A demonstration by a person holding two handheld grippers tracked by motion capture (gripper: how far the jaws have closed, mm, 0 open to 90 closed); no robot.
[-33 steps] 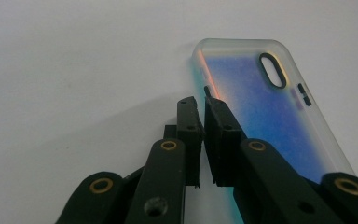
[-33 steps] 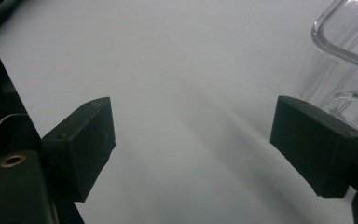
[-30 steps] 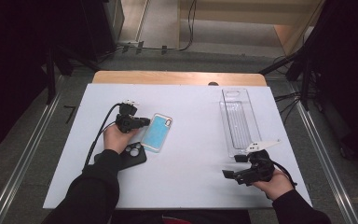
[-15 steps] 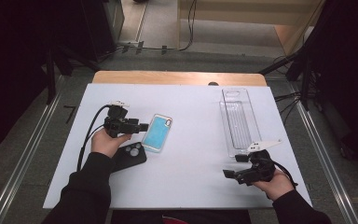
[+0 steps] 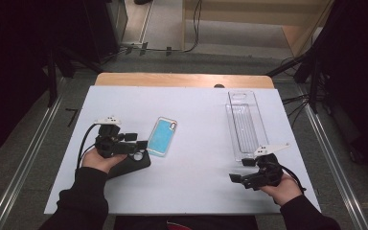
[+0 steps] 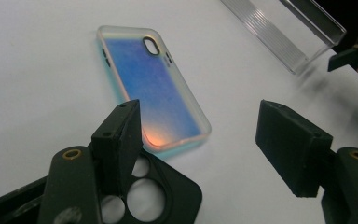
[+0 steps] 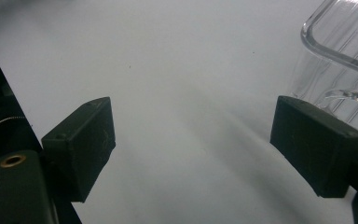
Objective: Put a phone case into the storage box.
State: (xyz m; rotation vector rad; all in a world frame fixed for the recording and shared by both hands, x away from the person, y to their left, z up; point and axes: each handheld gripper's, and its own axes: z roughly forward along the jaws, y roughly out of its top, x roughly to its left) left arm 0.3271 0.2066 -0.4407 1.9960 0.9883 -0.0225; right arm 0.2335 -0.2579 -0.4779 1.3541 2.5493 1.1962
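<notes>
Blue phone case lying free on the white worktop [image 5: 191, 182]

I am seeing the clear plastic tray [image 5: 245, 125] lying at the right, the blue phone case [image 5: 162, 136] lying flat near the middle, and a black phone case [image 6: 168, 196] touching its near end. My left gripper [image 5: 141, 143] has just been opening its fingers, nothing between them; my right gripper [image 5: 239, 170] is resting released just beside the tray.

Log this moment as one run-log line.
left gripper: jaws just opening, nothing between | translucent blue phone case: flat on white table | right gripper: open, beside clear plastic tray
</notes>
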